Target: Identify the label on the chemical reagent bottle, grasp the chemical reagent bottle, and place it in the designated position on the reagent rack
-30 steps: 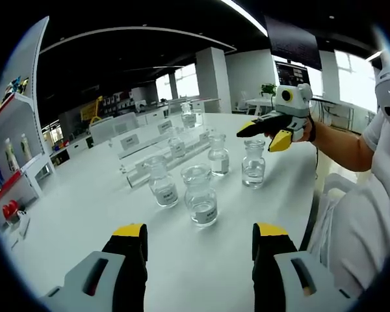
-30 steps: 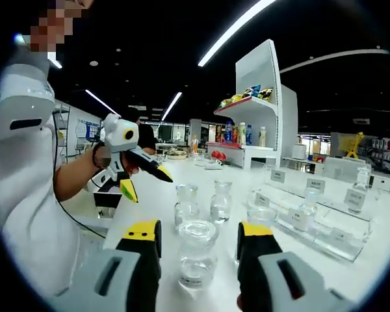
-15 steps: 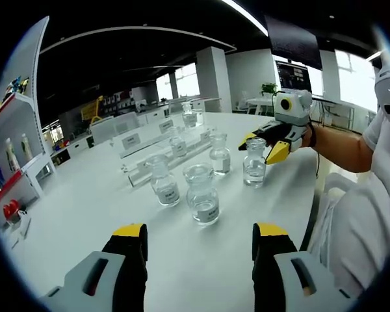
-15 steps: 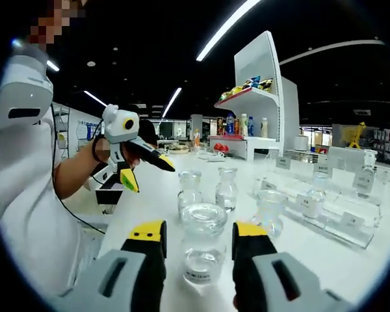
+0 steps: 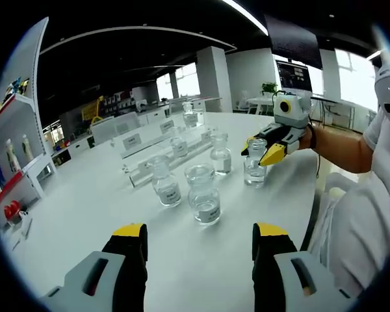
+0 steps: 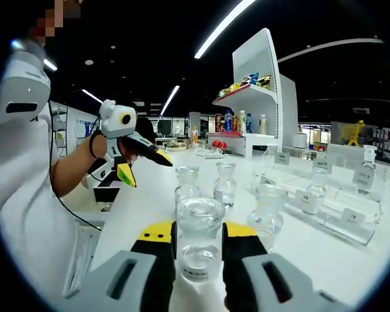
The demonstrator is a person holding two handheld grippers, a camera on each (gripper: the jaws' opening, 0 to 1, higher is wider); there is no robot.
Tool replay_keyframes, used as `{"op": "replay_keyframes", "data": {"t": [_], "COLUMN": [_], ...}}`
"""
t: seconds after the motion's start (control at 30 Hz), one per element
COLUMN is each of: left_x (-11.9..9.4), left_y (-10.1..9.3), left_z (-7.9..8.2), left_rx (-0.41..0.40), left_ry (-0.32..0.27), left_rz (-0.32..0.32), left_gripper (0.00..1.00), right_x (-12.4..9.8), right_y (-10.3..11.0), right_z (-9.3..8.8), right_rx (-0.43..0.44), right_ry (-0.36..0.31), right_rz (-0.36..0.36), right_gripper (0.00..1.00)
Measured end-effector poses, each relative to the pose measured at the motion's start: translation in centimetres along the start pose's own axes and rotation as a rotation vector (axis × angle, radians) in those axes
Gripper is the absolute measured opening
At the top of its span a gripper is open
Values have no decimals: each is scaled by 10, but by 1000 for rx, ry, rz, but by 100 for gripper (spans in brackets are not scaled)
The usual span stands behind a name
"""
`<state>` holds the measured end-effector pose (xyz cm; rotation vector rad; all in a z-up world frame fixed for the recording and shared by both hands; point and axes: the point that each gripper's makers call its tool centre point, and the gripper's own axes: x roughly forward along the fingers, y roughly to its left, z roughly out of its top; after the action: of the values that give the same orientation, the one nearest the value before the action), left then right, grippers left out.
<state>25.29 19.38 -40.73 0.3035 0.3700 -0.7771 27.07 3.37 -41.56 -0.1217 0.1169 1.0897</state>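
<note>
Right gripper (image 6: 199, 242) is closed in around the nearest reagent bottle (image 6: 199, 237), jaws flanking the glass body on both sides (firm contact can't be confirmed), presumably for a body grasp that keeps it upright. Left gripper (image 5: 198, 242) is held wide open, nothing held, hovering above the white table (image 5: 84, 195). The clear reagent rack (image 6: 338, 211) sits far right, beyond the other bottles, for the placement.

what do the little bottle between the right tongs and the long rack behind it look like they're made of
The small clear stoppered bottle looks like glossy glass: see-through, with bright glints and liquid visible inside. The long transparent reagent rack looks like clear acrylic, with sharp edges and flat panels, though glass can't be ruled out.
</note>
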Motion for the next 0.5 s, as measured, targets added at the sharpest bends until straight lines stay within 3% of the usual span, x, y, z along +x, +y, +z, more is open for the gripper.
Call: {"op": "replay_keyframes", "data": {"t": [0.5], "left_x": [0], "left_y": [-1], "left_z": [-4], "left_rx": [-6], "left_ry": [5], "left_rz": [-1], "left_gripper": [65], "right_x": [0], "right_y": [-1], "right_z": [0], "right_rx": [-7], "right_ry": [-2], "right_rz": [-12], "right_gripper": [24]}}
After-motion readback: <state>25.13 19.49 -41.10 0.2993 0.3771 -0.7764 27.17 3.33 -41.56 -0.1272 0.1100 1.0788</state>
